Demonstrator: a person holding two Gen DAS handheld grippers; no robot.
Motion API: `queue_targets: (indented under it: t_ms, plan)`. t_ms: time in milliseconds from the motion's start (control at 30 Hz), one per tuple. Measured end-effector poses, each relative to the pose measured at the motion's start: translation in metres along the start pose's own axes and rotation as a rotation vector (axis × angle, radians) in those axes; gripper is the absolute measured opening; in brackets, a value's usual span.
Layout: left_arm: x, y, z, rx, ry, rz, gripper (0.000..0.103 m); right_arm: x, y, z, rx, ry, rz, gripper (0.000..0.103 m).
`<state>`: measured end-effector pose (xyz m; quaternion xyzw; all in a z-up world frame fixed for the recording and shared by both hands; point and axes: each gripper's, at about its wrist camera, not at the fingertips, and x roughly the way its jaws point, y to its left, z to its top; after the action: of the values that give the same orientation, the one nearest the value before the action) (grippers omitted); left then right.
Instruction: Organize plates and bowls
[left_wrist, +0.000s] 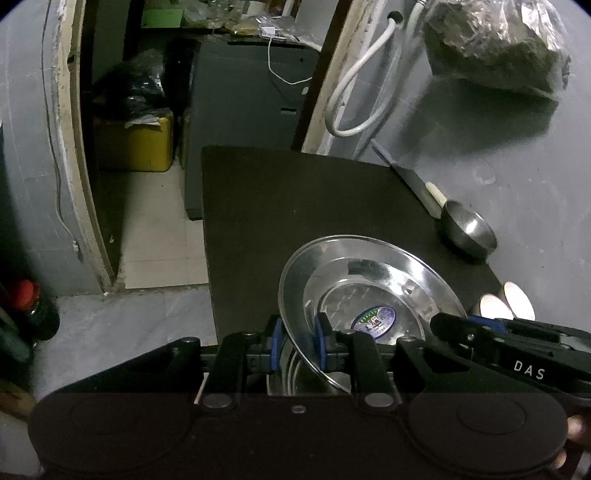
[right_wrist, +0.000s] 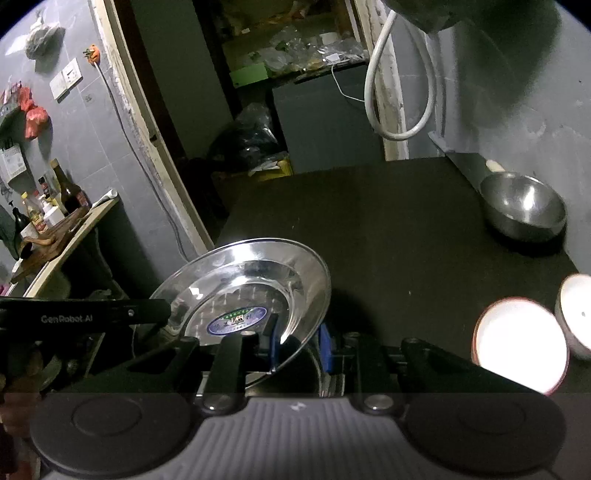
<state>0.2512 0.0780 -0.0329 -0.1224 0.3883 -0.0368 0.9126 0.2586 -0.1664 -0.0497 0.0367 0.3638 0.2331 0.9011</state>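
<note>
In the left wrist view, a steel plate (left_wrist: 369, 291) is seen lifted over the dark table (left_wrist: 295, 199), its rim pinched between the blue pads of the left gripper (left_wrist: 299, 341), whose jaws stand narrow around the thin edge. The right gripper (left_wrist: 480, 328) is seen reaching in from the right toward the plate's opposite rim. A steel bowl (left_wrist: 467, 230) rests near the table's far right edge, and two white bowls (left_wrist: 506, 301) sit nearer, partly hidden behind the right gripper.

In the right wrist view, the same plate (right_wrist: 251, 299) is held tilted, its right rim clamped between the narrow jaws of the right gripper (right_wrist: 299, 343); the left gripper (right_wrist: 110, 314) is seen at its left rim. The steel bowl (right_wrist: 524, 206) stands well apart at the far right, and two white bowls (right_wrist: 521, 343) lie near the front right, just beside each other.

A slip is judged the main risk: the rim is thin and smooth, so uneven pull between the two hands could let the plate twist out and drop, or be swung into the white bowls
</note>
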Motion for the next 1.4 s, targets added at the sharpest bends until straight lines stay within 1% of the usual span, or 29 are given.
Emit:
queue_targets:
  t_ms: [367,667,1067,1400]
  plan:
    - [-0.002,0.002,-0.015,0.038,0.025,0.022,0.021,-0.009,0.010,-0.024,0.008,0.000,-0.010,0.025]
    - [0.001,-0.004,-0.023,0.109,0.034,0.046,0.023,-0.016,0.016,-0.036,0.035,0.010,-0.018,0.025]
    - [0.009,-0.015,-0.033,0.212,0.044,0.068,0.026,-0.012,0.015,-0.039,0.059,0.039,-0.035,0.026]
    - [0.015,-0.021,-0.034,0.234,0.055,0.078,0.027,-0.008,0.016,-0.040,0.062,0.050,-0.040,0.026]
